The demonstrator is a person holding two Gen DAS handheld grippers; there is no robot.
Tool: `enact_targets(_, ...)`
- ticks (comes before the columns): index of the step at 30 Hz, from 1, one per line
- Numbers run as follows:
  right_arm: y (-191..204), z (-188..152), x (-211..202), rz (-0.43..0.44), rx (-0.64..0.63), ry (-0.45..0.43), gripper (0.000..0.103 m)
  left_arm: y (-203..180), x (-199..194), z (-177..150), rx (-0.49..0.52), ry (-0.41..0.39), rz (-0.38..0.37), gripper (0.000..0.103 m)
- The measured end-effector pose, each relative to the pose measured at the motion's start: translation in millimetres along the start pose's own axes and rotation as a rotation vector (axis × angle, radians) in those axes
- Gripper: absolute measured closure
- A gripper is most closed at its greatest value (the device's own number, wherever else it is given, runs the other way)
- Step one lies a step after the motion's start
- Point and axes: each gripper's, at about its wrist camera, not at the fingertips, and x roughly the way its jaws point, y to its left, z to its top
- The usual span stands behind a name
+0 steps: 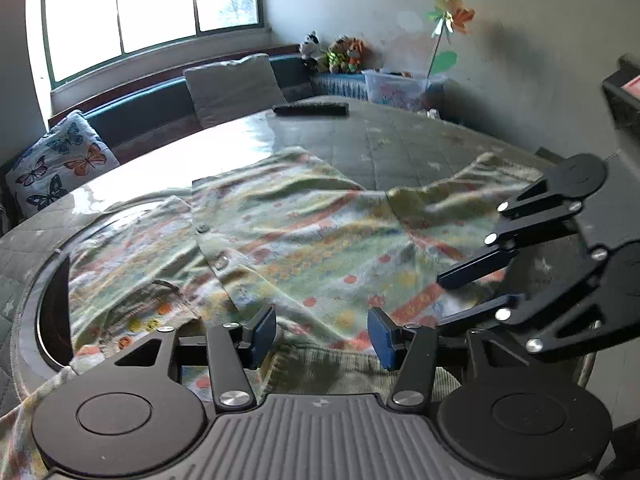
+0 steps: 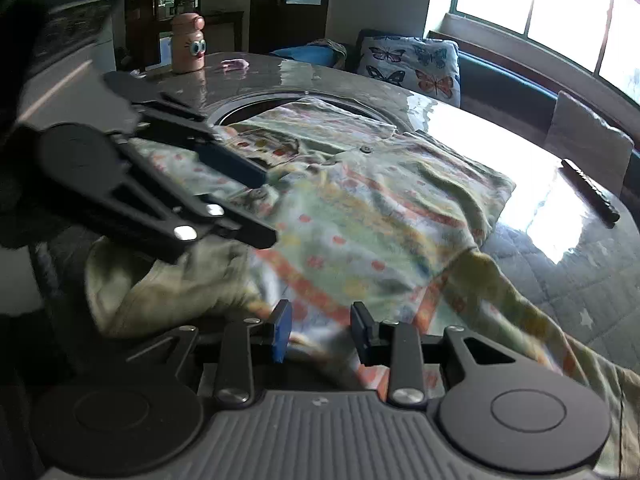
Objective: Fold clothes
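A pale green button shirt (image 1: 304,224) (image 2: 360,208) with orange and yellow stripes and dots lies spread on a round table. Its ribbed hem (image 1: 320,364) is nearest in the left wrist view, and one sleeve (image 1: 480,176) trails to the right. My left gripper (image 1: 322,332) (image 2: 264,204) hovers over the hem with its blue pads well apart, not pressing on the cloth. My right gripper (image 2: 322,332) (image 1: 444,300) stands over the shirt's edge beside the sleeve. Its jaws are narrower but apart, with cloth showing in the gap and not pinched.
The shirt partly covers a glass turntable (image 1: 44,300) (image 2: 248,104) set in the quilted table top (image 1: 400,140). A dark bar (image 1: 310,110) (image 2: 590,190) lies near the far edge. A pink bottle (image 2: 188,44) stands at the back. A butterfly cushion (image 1: 60,160) (image 2: 412,64) sits on the bench.
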Motion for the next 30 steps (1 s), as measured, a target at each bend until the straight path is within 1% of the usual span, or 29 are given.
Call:
enact_targets(2, 2.2, -1.4, -5.1, -0.010, 0.000, -0.007, 0.071, -3.8, 0.9, -2.8, 0.022, 0.010, -0.005, 0.049)
enact_targets(5, -1.8, -0.3, -8.7, -0.009, 0.044, -0.036, 0.069, -9.1, -0.4, -5.7, 0.050, 0.016, -0.009, 0.048)
enact_targets(10, -2.2, -7.5, -5.6, -0.013, 0.080, -0.034, 0.069, -13.4, -0.7, -2.3, 0.061, 0.013, -0.001, 0.048)
enact_targets(12, -8.7, -11.3, -13.5, -0.010, 0.131, -0.059, 0.067, -14.6, -1.3, 1.9, 0.056, 0.004, 0.002, 0.048)
enact_targets(14, -20.1, -15.3, -23.5, -0.031, 0.200, -0.084, 0.066, -17.6, 0.4, 6.2, 0.054, -0.001, 0.001, 0.048)
enact_targets(18, -49.6, -31.6, -40.2, -0.154, 0.332, -0.109, 0.064, -25.6, 7.3, 11.6, 0.052, 0.002, -0.010, 0.047)
enact_targets(20, -67.6, -43.3, -47.4, -0.244, 0.398, -0.114, 0.063, -28.9, 10.1, 12.2, 0.052, 0.006, -0.015, 0.043)
enact_targets(23, -96.0, -62.1, -57.2, -0.386, 0.485, -0.112, 0.063, -32.6, 12.6, 12.3, 0.055, 0.011, -0.020, 0.042)
enact_targets(27, -130.0, -83.9, -62.3, -0.563, 0.553, -0.096, 0.063, -32.8, 12.9, 12.5, 0.048, 0.011, -0.013, 0.037)
enact_targets(30, -149.3, -96.3, -64.8, -0.641, 0.610, -0.085, 0.063, -31.5, 12.0, 13.1, 0.040, 0.007, -0.007, 0.032)
